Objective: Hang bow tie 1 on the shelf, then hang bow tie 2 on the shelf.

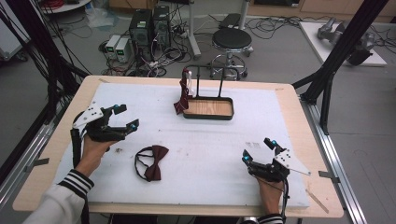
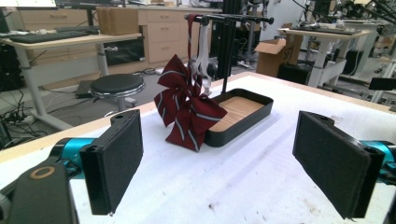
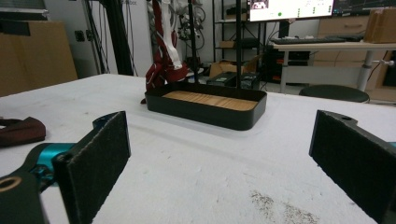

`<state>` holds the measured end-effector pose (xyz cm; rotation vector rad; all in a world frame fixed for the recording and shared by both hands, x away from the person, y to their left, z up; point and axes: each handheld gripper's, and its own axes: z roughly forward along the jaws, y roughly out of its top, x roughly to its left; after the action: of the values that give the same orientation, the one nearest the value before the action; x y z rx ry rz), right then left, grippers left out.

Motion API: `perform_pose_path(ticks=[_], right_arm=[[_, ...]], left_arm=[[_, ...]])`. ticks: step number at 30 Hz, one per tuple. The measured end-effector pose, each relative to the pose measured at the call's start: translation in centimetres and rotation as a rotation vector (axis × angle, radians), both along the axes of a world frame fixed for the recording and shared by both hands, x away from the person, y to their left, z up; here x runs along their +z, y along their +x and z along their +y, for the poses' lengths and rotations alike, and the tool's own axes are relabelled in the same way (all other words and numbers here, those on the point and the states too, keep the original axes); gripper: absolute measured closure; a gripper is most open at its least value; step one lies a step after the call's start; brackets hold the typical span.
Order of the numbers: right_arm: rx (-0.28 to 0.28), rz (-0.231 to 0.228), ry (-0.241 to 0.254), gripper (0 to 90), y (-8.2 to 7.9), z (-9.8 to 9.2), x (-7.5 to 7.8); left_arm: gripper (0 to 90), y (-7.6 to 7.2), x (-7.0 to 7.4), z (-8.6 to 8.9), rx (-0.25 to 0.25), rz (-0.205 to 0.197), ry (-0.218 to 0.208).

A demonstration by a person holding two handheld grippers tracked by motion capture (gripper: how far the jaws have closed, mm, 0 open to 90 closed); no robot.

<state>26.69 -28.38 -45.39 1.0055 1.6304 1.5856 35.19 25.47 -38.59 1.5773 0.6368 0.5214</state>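
Grippers sit low in the high view, both with jaws spread wide and nothing between them: the left gripper (image 1: pixel 125 116) is at centre left of the frame, held above the white foam mat (image 1: pixel 210 154), and the right gripper (image 1: pixel 258 150) is at lower right, resting near the mat's front edge. Nearest the left gripper, just right of and below it in the frame, a dark maroon bow tie with a black neck loop (image 1: pixel 152 162) lies flat on the mat, well apart from both grippers. In the upper middle stands a black tray with a wooden floor (image 1: pixel 208 108), carrying a thin black hanging rack (image 1: pixel 205 79). A maroon striped bow tie (image 2: pixel 186 108) hangs from the rack at the tray's left end, its lower tip touching the mat beside the tray wall.
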Motion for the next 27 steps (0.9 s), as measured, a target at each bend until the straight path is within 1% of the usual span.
perform_pose_path(ticks=[1, 7, 12, 15, 21, 27], right_arm=[[0.003, -0.001, -0.003, 4.4, 0.0, 0.0, 0.0], [0.000, -0.004, -0.003, 4.4, 0.0, 0.0, 0.0], [0.000, -0.006, -0.004, 4.4, 0.0, 0.0, 0.0], [-0.002, -0.009, -0.004, 4.4, 0.0, 0.0, 0.0], [-0.002, -0.006, 0.000, 4.4, -0.1, 0.0, 0.0], [-0.002, -0.005, 0.000, 4.4, -0.1, 0.0, 0.0]], left_arm=[[16.6, -0.4, -0.3, 0.3, 0.013, -0.006, -0.009], [16.6, -1.3, -0.9, 0.9, 0.030, -0.017, -0.007], [16.6, -1.4, -1.2, 1.1, 0.035, -0.015, -0.011], [16.6, -1.3, -1.4, 1.2, 0.037, -0.003, -0.009], [16.6, -1.5, -1.3, 1.1, 0.036, -0.012, 0.000], [16.6, -1.5, -1.4, 1.1, 0.035, -0.008, 0.005]])
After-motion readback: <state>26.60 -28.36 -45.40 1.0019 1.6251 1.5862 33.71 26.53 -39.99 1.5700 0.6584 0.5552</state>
